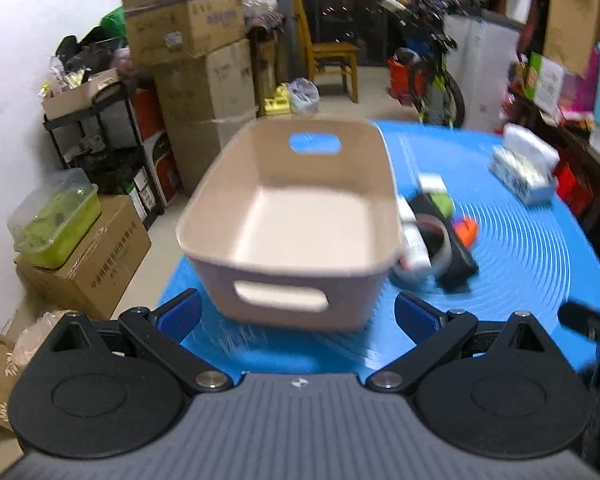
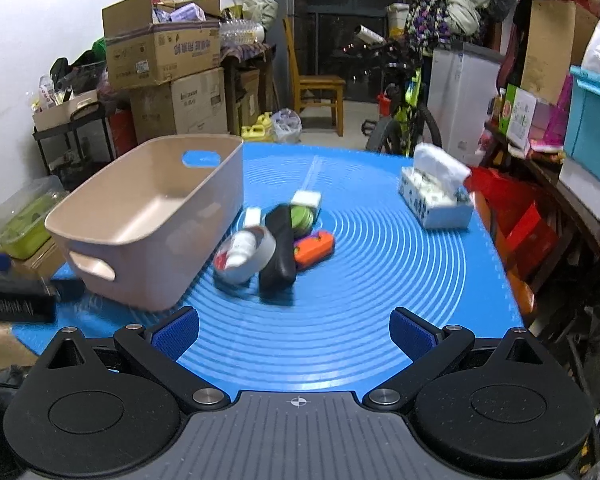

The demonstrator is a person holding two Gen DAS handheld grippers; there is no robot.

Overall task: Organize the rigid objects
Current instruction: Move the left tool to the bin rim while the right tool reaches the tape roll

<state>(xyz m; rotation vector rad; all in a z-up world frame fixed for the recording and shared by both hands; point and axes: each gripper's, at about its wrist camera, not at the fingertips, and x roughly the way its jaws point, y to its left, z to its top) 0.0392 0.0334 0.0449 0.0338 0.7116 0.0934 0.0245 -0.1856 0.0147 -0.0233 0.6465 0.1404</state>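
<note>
Small rigid items [image 2: 278,240] — tape roll [image 2: 244,258], black case [image 2: 278,250], orange piece [image 2: 314,248] — cluster right of the empty beige bin [image 2: 148,216]; left gripper [image 1: 298,314] and right gripper [image 2: 294,332] both spread, holding nothing.

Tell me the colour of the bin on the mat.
Pale pinkish beige bin, empty inside; clearest in the right wrist view.

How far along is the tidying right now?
Nothing looks done: the pink bin is empty. Nothing is in hand; left tool and right tool are both open. The tape roll, black case and orange item remain on the mat.
</note>
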